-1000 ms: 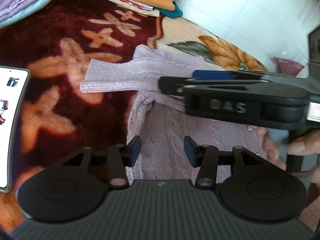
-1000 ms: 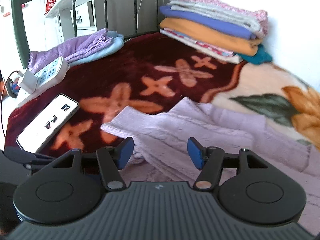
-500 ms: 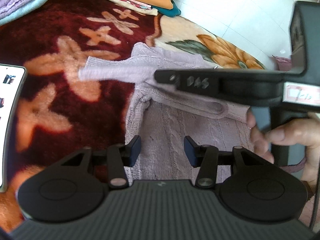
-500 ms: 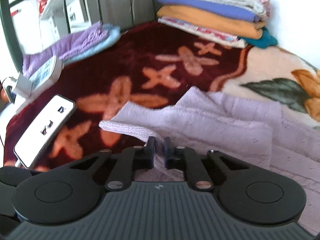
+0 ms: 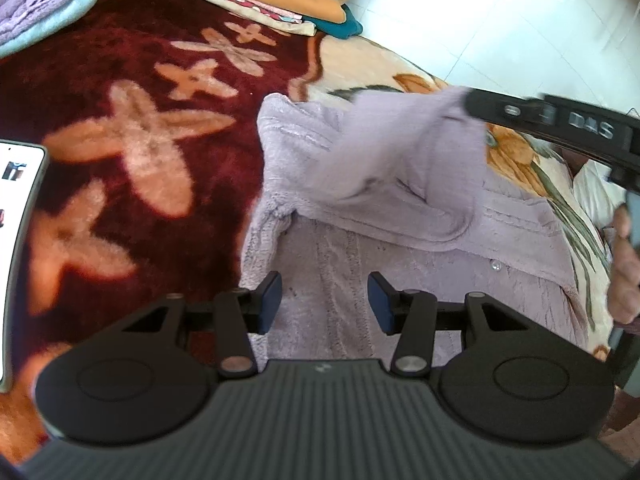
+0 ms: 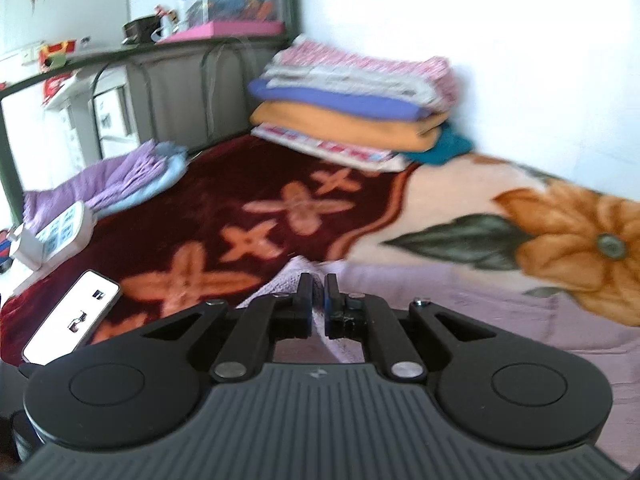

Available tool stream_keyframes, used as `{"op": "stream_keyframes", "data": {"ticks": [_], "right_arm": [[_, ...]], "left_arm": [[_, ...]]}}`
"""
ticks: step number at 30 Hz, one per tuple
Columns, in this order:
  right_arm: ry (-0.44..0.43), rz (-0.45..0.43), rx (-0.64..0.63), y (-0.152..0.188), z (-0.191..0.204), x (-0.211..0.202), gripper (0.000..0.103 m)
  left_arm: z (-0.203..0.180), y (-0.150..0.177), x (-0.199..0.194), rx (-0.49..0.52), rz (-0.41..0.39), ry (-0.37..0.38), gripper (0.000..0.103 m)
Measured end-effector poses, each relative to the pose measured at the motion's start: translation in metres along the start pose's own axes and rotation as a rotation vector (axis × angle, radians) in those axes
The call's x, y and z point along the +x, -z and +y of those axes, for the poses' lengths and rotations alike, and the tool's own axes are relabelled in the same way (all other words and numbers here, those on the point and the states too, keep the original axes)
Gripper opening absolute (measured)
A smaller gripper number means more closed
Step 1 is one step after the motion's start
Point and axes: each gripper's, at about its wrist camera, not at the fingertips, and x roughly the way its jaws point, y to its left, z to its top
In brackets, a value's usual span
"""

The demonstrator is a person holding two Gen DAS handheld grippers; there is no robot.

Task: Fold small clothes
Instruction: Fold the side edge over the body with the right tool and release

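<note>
A small lilac knit cardigan (image 5: 360,248) lies on a flowered blanket. My left gripper (image 5: 324,302) is open and empty, hovering over the cardigan's lower left body. My right gripper (image 6: 319,300) is shut on the cardigan's sleeve (image 6: 320,280). In the left wrist view the right gripper (image 5: 476,104) holds that sleeve (image 5: 400,148) lifted and carried across over the cardigan's chest. The lifted sleeve is blurred.
A phone (image 6: 72,320) lies on the dark red blanket (image 5: 120,120) at the left. A stack of folded blankets (image 6: 352,96) stands at the back by the wall. Purple and blue towels (image 6: 120,176) and a power strip (image 6: 60,232) lie far left.
My right gripper closed on the sleeve that lay out to the left, lifted it, and swung it right over the cardigan body. My left gripper stayed open in place.
</note>
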Motion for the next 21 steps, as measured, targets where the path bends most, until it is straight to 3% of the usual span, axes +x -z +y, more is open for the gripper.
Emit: {"op": "stream_keyframes", "data": {"ticks": [9, 14, 20, 21], "right_arm": [[0.179, -0.037, 0.083, 0.028, -0.065, -0.044, 0.005], [0.253, 0.012, 0.137, 0.057, -0.098, -0.049, 0.005], [0.274, 0.096, 0.212, 0.092, -0.122, -0.051, 0.006], [0.275, 0.104, 0.215, 0.095, -0.122, -0.051, 0.012]], "left_arm": [[-0.007, -0.003, 0.004, 0.007, 0.004, -0.011, 0.050], [-0.013, -0.004, 0.003, 0.022, 0.003, -0.018, 0.050], [-0.022, -0.006, 0.005, 0.045, 0.004, -0.023, 0.050], [-0.024, -0.006, 0.005, 0.050, 0.004, -0.023, 0.050]]}}
